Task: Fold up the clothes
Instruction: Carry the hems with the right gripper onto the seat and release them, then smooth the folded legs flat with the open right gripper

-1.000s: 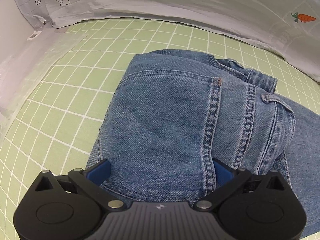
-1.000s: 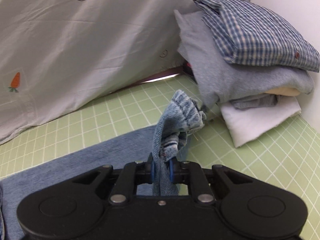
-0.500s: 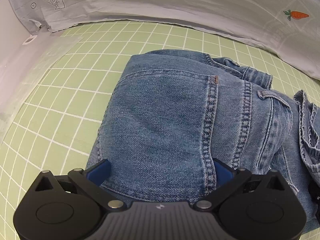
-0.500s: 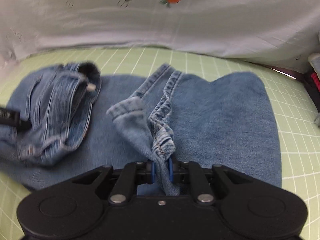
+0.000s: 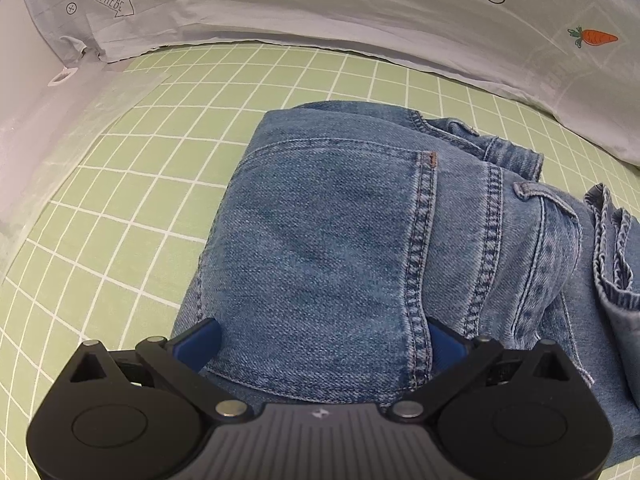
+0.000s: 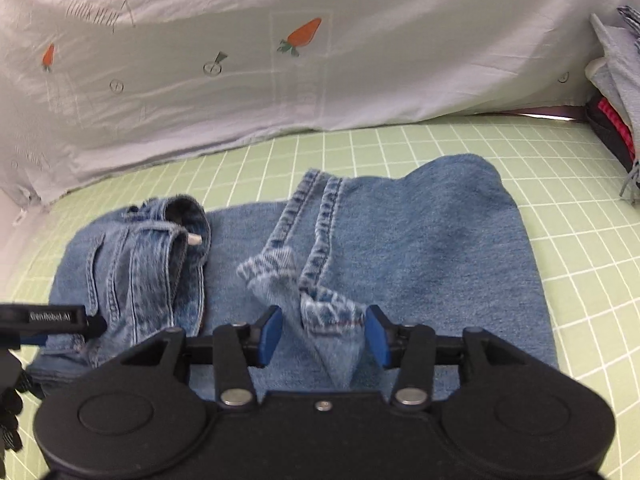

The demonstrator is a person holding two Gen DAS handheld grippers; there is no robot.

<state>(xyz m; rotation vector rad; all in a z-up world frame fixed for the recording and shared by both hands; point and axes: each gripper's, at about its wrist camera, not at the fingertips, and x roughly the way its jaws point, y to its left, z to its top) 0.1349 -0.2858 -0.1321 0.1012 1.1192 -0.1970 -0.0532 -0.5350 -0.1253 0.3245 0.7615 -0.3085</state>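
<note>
Blue jeans lie folded on the green grid mat. My left gripper stands open and wide over the back-pocket end, with a hump of denim between its blue pads. In the right wrist view the jeans show their legs doubled over toward the waistband. My right gripper hangs just above them with its jaws opening. The leg hem lies loose between the pads, touching neither. One finger of the left gripper shows at the left edge, resting on the waist end.
A pale sheet printed with carrots and arrows drapes along the back of the mat. A pile of folded clothes sits at the far right edge. A white wall borders the mat on the left.
My right gripper swung the leg hem from near the clothes pile over onto the jeans' waist side, then its jaws parted and let the hem go. The left gripper stayed put.
</note>
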